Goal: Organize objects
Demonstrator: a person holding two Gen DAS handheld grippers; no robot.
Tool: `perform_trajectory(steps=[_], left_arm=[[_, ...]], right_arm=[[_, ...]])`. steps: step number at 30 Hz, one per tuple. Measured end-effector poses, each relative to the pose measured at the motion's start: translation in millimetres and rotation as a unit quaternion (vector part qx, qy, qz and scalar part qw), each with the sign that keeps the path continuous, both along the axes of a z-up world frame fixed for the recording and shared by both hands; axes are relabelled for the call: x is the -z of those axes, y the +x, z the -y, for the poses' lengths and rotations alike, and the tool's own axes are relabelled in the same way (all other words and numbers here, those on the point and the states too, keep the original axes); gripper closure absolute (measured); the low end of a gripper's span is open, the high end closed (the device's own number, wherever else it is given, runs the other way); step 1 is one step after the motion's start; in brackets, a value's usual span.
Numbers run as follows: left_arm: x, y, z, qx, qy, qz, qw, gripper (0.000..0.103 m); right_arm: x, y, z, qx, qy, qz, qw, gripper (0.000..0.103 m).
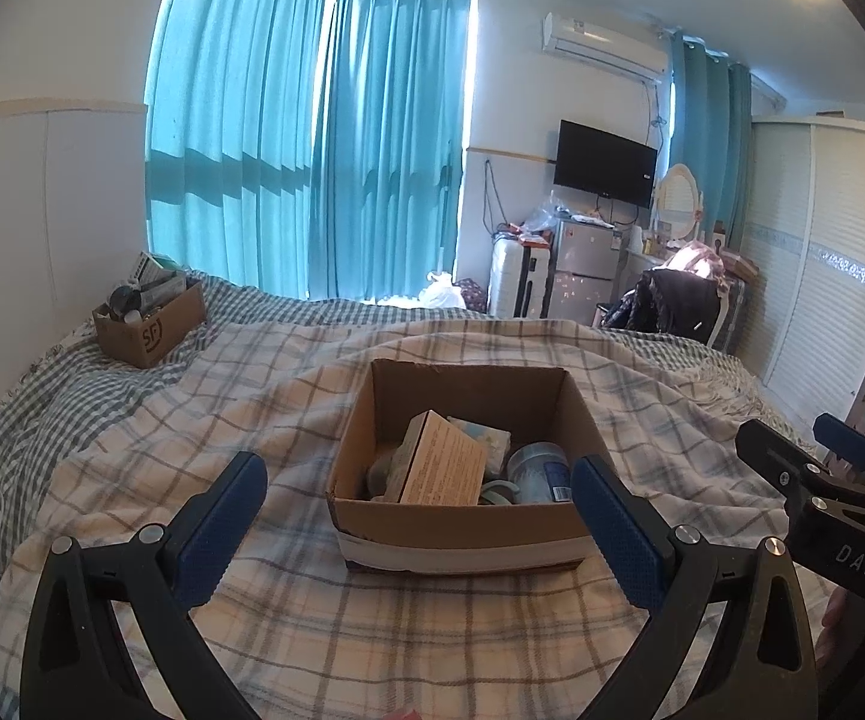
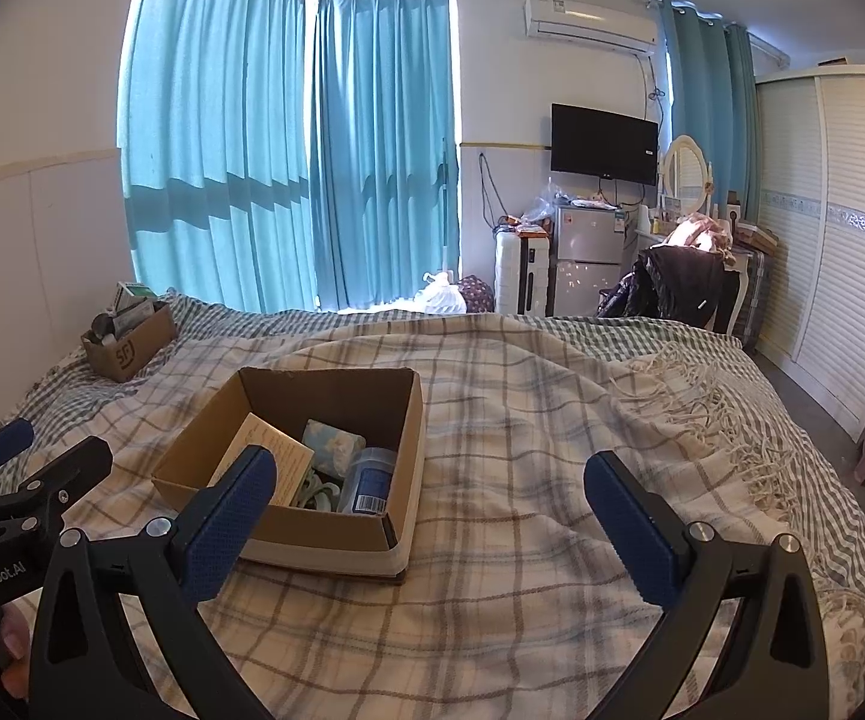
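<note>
Cardboard box [image 1: 456, 516] sits on the bed [image 1: 372, 630], directly ahead of the left gripper [image 1: 420, 516]; the right gripper [image 2: 432, 510] is off to its right. Both grippers are wide open and empty.

The right gripper [image 2: 429, 492] is hovering with its jaws spread wide over the plaid blanket [image 2: 522, 540]. Its left blue pad is overlapping the near edge of an open cardboard box [image 2: 336, 531], which is holding a tan carton [image 2: 288, 459], a patterned packet [image 2: 333, 444] and a barcoded jar [image 2: 369, 480]. The left gripper [image 2: 18, 468] is showing at the left edge.
</note>
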State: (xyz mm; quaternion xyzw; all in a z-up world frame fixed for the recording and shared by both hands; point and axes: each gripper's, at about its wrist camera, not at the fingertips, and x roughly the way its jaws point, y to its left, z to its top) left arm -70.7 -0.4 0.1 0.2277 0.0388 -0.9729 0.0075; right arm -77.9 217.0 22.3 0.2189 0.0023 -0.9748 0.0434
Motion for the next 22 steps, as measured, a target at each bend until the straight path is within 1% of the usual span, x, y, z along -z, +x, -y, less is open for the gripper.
perform_trajectory(steps=[17, 22], left_arm=[[0.0, 0.2, 3.4, -0.003, -0.001, 0.001, 1.0, 0.0], [1.2, 1.3, 3.9, -0.005, -0.009, -0.004, 0.9999, 0.0]], right_arm=[[4.4, -2.5, 0.4, 0.0, 0.002, 0.005, 1.0, 0.0], [5.5, -3.0, 0.6, -0.001, 0.002, 0.007, 1.0, 0.0]])
